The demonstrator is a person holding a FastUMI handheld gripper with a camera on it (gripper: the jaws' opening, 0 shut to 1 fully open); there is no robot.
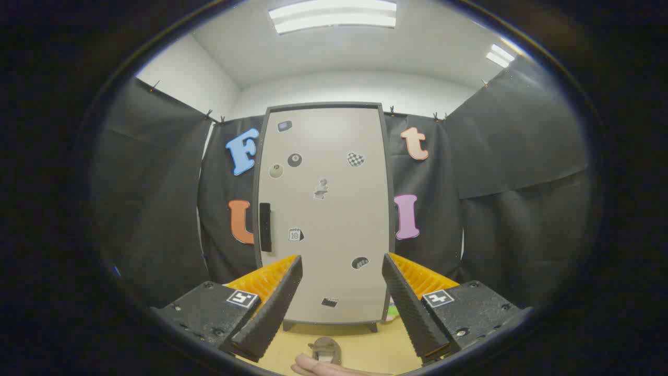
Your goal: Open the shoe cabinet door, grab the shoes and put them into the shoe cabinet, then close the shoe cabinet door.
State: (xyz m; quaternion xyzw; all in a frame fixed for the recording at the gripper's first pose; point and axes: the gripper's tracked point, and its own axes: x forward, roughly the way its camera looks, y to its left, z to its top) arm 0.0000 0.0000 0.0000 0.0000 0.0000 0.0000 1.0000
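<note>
- The gripper has its jaws spread wide, nothing between the fingers; both fingers point at the cabinet.
- The cabinet stands upright ahead, beyond the fingers, against the black cloth wall.
- Its door is closed, pale grey in a dark frame, with several small stickers scattered over it.
- A dark vertical handle sits on the door's left edge, just above the left fingertip.
- The cabinet rests on short feet on a tan floor.
- A shoe lies on the floor in front of the cabinet, low between the fingers, brownish; its detail is hard to make out.
- A hand shows just beneath the shoe, close to it; whether it touches cannot be told.
- A small green thing peeks out at the cabinet's lower right corner, beside the right finger.
- Ceiling lights glow above.
</note>
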